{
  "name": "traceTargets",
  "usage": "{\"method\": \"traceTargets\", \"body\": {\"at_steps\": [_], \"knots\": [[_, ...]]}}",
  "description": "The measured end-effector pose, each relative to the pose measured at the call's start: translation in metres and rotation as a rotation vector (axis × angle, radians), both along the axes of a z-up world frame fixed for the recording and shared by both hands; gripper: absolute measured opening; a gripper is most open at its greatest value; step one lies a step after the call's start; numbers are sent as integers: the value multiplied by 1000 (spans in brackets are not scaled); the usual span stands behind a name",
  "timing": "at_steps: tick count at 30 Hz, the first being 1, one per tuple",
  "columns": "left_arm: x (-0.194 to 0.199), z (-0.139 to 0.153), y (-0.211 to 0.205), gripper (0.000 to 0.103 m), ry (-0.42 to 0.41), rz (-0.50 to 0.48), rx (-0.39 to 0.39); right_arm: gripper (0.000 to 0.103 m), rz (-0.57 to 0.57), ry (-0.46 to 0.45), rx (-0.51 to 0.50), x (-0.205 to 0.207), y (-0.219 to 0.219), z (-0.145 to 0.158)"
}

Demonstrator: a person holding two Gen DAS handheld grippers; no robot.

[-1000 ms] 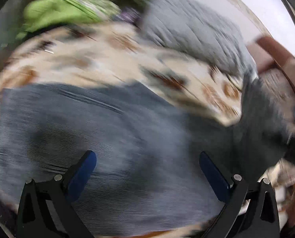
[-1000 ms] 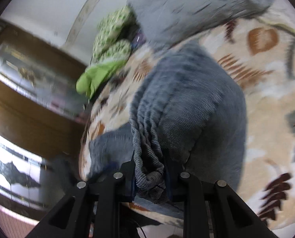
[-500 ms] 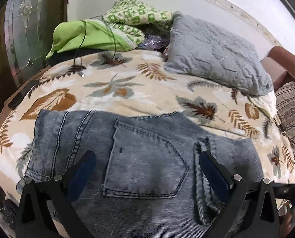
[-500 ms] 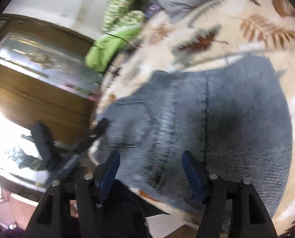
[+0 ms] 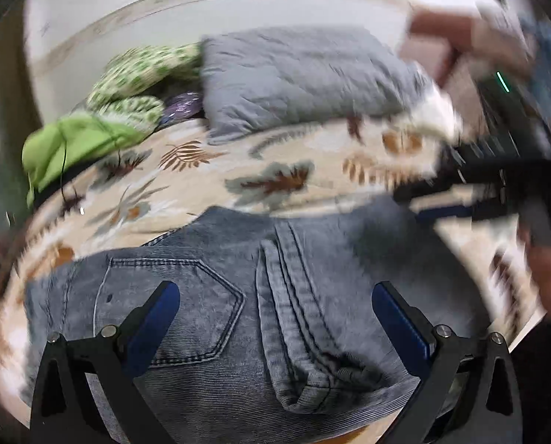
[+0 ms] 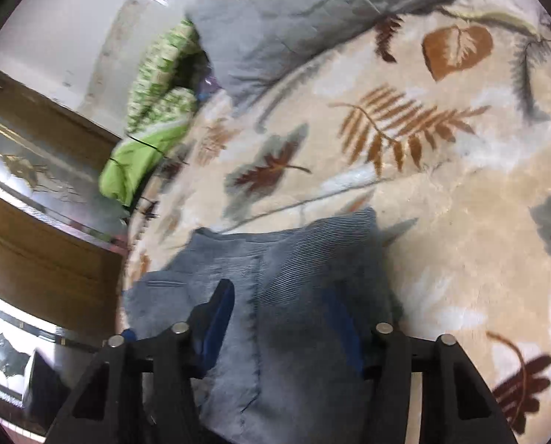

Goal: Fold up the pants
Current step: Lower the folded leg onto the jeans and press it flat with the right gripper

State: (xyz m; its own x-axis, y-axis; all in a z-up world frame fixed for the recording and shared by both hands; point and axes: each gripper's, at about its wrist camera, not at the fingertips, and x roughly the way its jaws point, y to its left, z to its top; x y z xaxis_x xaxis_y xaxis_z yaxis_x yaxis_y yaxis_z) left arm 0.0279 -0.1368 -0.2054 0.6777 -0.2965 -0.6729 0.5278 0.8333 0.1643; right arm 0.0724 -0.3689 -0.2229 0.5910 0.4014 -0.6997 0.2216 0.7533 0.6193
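The blue-grey jeans (image 5: 216, 296) lie folded on the leaf-print bedspread (image 5: 186, 181), back pocket facing up. My left gripper (image 5: 275, 303) is open and empty, its jaws wide apart just above the jeans. My right gripper (image 6: 279, 307) is open and empty over the jeans (image 6: 294, 259). The right gripper also shows blurred in the left wrist view (image 5: 471, 185), held by a hand above the jeans' right edge.
A grey quilted pillow (image 5: 305, 77) and a pile of green cloth (image 5: 86, 137) lie at the bed's head by the white wall. A wooden and glass cabinet (image 6: 34, 192) stands beside the bed. The bedspread (image 6: 460, 185) stretches to the right of the jeans.
My right gripper has let go of the bunched jeans and opened, leaving them folded flat on the bed. Both grippers have shifted over the jeans; the left stays open.
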Motion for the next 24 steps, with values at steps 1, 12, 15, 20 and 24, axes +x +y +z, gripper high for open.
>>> {"method": "traceTargets", "body": {"at_steps": [1,12,15,20,24], "knots": [[2,-8,-4,103,-4,6,58,54,1,15,-6,3,0,-4],[28,-33,16,103,154,89,84,54,-29,8,92,4,-15,-18],[27,-26,30,103,159,113,28,54,34,-47,101,-22,-5,-1],[25,-4,59,103,110,191,-83,54,130,-53,62,-53,29,0],[25,9,102,103,65,290,-144,55,228,15,-18,-60,61,-18]]}}
